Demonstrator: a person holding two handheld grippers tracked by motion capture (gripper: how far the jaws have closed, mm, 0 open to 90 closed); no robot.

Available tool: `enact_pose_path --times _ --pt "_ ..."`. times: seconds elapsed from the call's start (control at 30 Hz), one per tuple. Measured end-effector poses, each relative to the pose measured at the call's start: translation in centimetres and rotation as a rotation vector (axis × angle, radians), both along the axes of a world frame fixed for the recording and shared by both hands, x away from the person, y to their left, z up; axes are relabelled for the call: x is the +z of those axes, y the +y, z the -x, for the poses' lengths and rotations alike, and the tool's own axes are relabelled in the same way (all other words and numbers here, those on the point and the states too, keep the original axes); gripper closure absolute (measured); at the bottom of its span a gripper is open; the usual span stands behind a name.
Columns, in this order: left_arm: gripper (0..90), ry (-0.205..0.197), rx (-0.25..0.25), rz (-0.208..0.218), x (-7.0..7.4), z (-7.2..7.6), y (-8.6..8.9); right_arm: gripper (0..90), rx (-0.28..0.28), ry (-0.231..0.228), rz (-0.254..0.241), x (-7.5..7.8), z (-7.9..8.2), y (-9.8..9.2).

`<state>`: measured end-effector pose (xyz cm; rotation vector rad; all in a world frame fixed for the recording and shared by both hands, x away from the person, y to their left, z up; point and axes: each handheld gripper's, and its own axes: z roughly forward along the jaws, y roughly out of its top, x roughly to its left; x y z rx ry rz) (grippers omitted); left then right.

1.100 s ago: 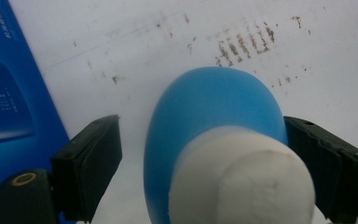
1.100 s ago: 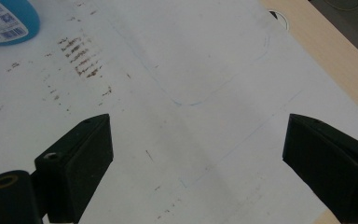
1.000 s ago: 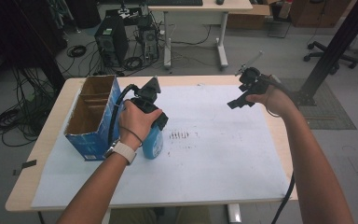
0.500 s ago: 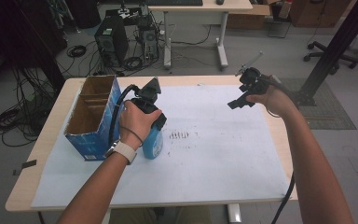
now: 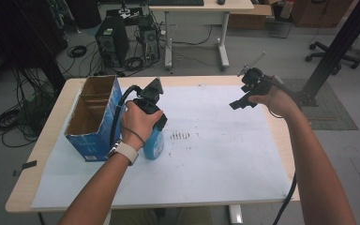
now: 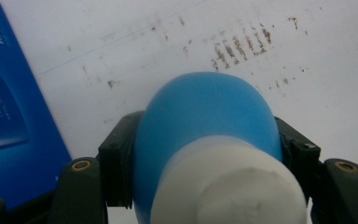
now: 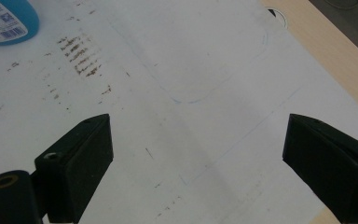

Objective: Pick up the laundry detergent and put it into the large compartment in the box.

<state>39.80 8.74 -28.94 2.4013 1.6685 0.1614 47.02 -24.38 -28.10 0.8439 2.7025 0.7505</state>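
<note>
A blue bottle (image 5: 153, 143) with a white cap (image 6: 228, 186) stands on the white sheet (image 5: 206, 154) beside a blue cardboard box (image 5: 93, 117). My left gripper (image 5: 151, 110) comes down on it from above, and its two black jaws press the bottle's sides in the left gripper view (image 6: 205, 140). The bottle's base (image 7: 7, 21) shows at the top left of the right gripper view. Over the table's right part my right gripper (image 5: 243, 96) hangs open, its jaws wide apart with nothing between them (image 7: 196, 163).
The open-topped box (image 6: 9, 102) with inner dividers stands at the table's left. Brown smudge marks (image 5: 182, 136) dot the sheet near the bottle. The wooden table edge (image 7: 317, 56) runs past the sheet on the right. Computers, cables and a desk lie on the floor beyond.
</note>
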Motion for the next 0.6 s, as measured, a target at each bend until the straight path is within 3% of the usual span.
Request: enact_pose_path --times 0.6 --pt "37.2 -0.001 0.001 0.008 0.14 -0.11 0.27 8.6 -0.008 -0.001 -0.006 0.07 0.11 -0.34"
